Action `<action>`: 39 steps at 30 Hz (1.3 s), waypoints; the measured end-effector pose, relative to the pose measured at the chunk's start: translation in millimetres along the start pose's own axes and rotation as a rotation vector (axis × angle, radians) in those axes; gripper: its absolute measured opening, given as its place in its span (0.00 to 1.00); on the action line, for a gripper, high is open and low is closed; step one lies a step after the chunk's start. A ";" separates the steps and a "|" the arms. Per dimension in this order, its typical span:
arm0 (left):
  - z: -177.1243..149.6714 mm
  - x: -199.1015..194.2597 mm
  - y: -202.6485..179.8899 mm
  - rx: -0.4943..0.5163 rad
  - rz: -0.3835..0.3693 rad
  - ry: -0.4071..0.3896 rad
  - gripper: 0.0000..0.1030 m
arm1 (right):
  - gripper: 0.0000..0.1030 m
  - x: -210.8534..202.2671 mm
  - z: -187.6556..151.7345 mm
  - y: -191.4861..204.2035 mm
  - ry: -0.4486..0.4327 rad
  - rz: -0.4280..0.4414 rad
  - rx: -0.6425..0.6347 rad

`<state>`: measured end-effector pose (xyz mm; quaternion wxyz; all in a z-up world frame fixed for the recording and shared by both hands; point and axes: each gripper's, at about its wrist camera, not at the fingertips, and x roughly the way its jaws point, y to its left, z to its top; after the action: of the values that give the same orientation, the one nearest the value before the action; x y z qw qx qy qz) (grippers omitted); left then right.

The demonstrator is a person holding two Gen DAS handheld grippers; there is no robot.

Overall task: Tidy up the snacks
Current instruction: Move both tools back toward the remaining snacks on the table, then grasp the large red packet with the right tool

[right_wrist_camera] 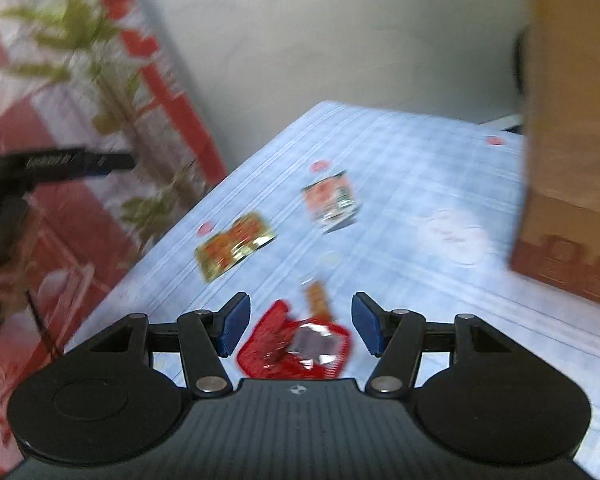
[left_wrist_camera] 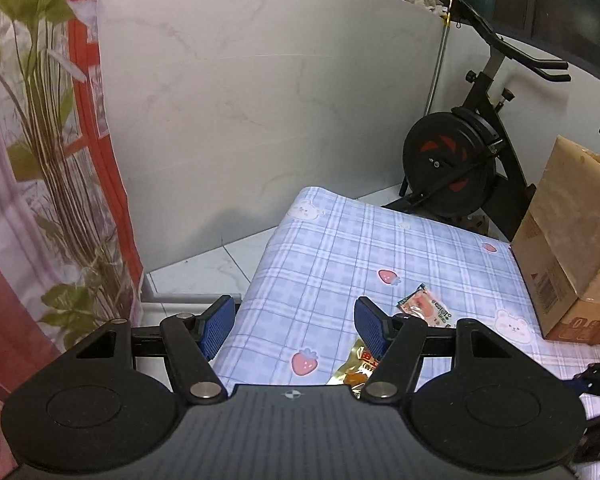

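Snack packets, loose on checked tablecloth (left_wrist_camera: 380, 248) awaiting sorting: gold packet (right_wrist_camera: 234, 245), pink packet (right_wrist_camera: 332, 200), red packet (right_wrist_camera: 296, 344) between spread, empty right gripper (right_wrist_camera: 300, 326); left gripper (left_wrist_camera: 290, 330) likewise spread, empty.

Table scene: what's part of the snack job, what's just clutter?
Job:
gold packet
pink packet
red packet
small orange snack
cardboard box, probably where they go

Clutter:
exercise bike
plant
curtain
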<state>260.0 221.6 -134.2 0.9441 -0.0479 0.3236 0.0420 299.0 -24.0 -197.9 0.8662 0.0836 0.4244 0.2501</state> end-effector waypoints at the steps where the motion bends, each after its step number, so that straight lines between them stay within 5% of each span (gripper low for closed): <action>1: -3.7 4.1 1.1 -0.007 -0.002 0.001 0.66 | 0.59 6.0 0.1 5.0 0.015 -0.001 -0.030; 9: -20.7 18.5 2.2 -0.042 -0.025 0.022 0.66 | 0.65 44.7 -10.7 19.1 0.139 -0.082 -0.202; 14: -28.0 22.5 -3.2 -0.031 -0.035 0.037 0.66 | 0.66 48.6 -18.2 16.5 0.138 -0.103 -0.238; 30: -48.3 27.6 -28.4 -0.019 -0.075 0.090 0.66 | 0.65 -14.5 -34.5 -62.6 0.037 -0.281 0.151; 34: -53.7 28.9 -33.9 -0.030 -0.088 0.102 0.66 | 0.66 -29.2 -40.9 -61.4 0.014 -0.234 0.066; 39: -59.8 29.0 -34.8 -0.056 -0.098 0.115 0.66 | 0.67 -16.4 -51.2 -30.9 0.060 -0.200 -0.188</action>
<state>250.4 181.5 -196.8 0.9231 -0.0925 0.3732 0.0022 262.0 -62.4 -229.6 0.8779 -0.0480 0.4309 0.2032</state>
